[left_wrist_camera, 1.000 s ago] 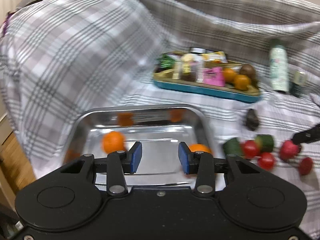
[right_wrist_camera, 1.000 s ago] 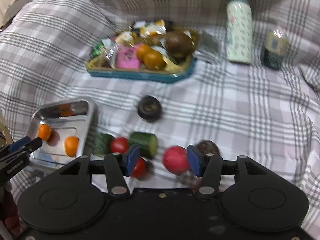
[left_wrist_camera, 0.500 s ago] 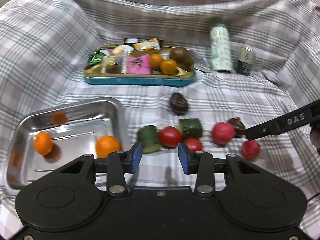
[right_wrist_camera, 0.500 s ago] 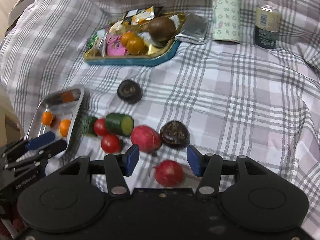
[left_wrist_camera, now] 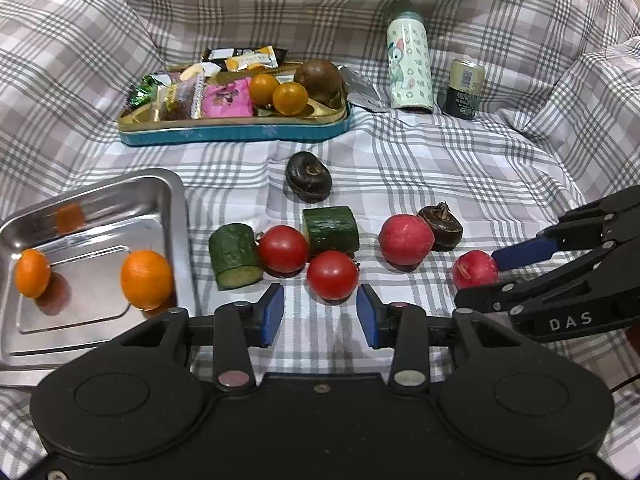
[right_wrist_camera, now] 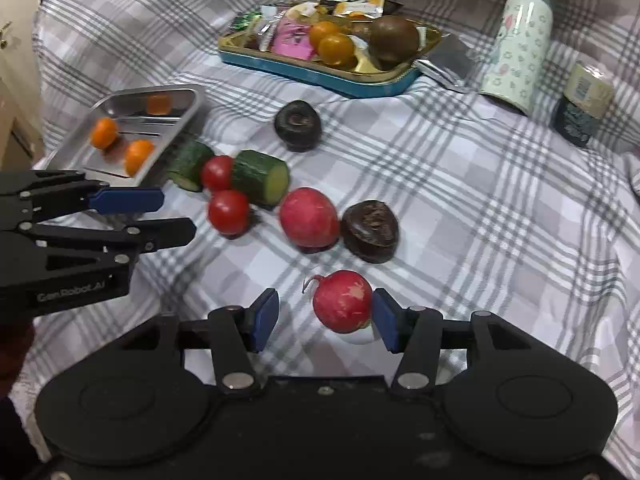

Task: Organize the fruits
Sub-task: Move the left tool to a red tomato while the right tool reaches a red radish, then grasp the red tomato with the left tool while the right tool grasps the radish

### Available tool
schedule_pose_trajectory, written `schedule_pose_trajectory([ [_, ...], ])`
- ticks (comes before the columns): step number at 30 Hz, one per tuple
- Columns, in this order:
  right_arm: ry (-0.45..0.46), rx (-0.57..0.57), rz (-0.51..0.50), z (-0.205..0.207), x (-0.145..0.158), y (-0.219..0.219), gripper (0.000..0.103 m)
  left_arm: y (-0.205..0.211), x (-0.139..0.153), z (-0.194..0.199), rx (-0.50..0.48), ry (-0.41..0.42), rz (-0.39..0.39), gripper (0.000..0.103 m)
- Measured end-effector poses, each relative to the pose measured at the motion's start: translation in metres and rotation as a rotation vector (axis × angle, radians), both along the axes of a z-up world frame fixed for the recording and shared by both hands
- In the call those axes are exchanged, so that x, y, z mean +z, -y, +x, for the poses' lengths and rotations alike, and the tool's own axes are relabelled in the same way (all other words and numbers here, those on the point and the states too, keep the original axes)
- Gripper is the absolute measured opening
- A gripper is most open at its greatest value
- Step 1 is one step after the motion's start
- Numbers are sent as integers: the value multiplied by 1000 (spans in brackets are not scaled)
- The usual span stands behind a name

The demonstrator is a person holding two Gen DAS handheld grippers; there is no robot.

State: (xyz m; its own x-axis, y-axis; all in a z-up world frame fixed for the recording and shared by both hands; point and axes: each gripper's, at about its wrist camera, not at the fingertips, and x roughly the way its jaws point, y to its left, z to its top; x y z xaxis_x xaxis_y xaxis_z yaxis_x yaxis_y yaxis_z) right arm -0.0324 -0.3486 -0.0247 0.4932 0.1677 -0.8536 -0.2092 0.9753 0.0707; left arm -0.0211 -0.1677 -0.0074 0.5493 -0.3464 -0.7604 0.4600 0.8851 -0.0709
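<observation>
My left gripper (left_wrist_camera: 320,314) is open, with a red tomato (left_wrist_camera: 333,275) just past its fingertips and nothing between the pads. Beside that tomato lie a second tomato (left_wrist_camera: 283,249) and two cucumber pieces (left_wrist_camera: 234,256) (left_wrist_camera: 330,230). A steel tray (left_wrist_camera: 176,208) on the left holds two oranges (left_wrist_camera: 147,280) (left_wrist_camera: 32,273). My right gripper (right_wrist_camera: 326,320) straddles a small radish (right_wrist_camera: 342,300). Its jaws are closing: the right pad is at the radish and the left pad stands apart. A bigger radish (right_wrist_camera: 308,218) lies just beyond.
Two dark water chestnuts (left_wrist_camera: 309,176) (left_wrist_camera: 440,222) lie on the checked cloth. At the back a teal tin (left_wrist_camera: 240,132) holds snacks, small oranges and a brown fruit. A patterned bottle (left_wrist_camera: 410,68) and a can (left_wrist_camera: 464,88) stand to its right. The cloth rises in folds all around.
My left gripper swung from over the tray to the right, toward the tomatoes. My right gripper rolled and sank until the small radish came between its fingers.
</observation>
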Motion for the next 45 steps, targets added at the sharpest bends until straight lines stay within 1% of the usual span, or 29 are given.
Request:
schedule_pose_trajectory([
  [4,-32,-18,-9,5,-9,3,51,5,-3,4,-8,-15,-6,48],
  [12,-27,-18,-34,7,-14,-1,51,12,-9,11,-11,-26,-8,48],
  [14,-27,-11,-46,8,-15,-3,49,13,-10,14,-10,-29,-6,48],
  [17,-35,-10,-58,9,-17,-4,41,14,-12,18,-1,-34,-10,48],
  [18,-39,-15,-59,9,-18,-4,37,14,-13,20,4,-37,-13,48],
  [19,-40,-19,-57,10,-18,-3,37,14,-14,21,8,-40,-15,48],
  [27,-37,-36,-56,11,-18,-2,37,17,-21,29,18,-62,-14,48],
  [29,-36,-45,-58,11,-17,0,37,17,-23,29,18,-68,-23,42],
  [32,-34,-64,-57,12,-16,3,37,14,-23,28,26,-68,-47,42],
  [35,-30,-77,-54,11,-14,5,37,10,-20,28,38,-74,-66,42],
  [42,-3,-104,-47,10,-7,9,37,-2,-2,24,53,-27,-95,42],
  [45,11,-129,-31,11,-2,12,37,-13,9,22,77,2,-106,42],
])
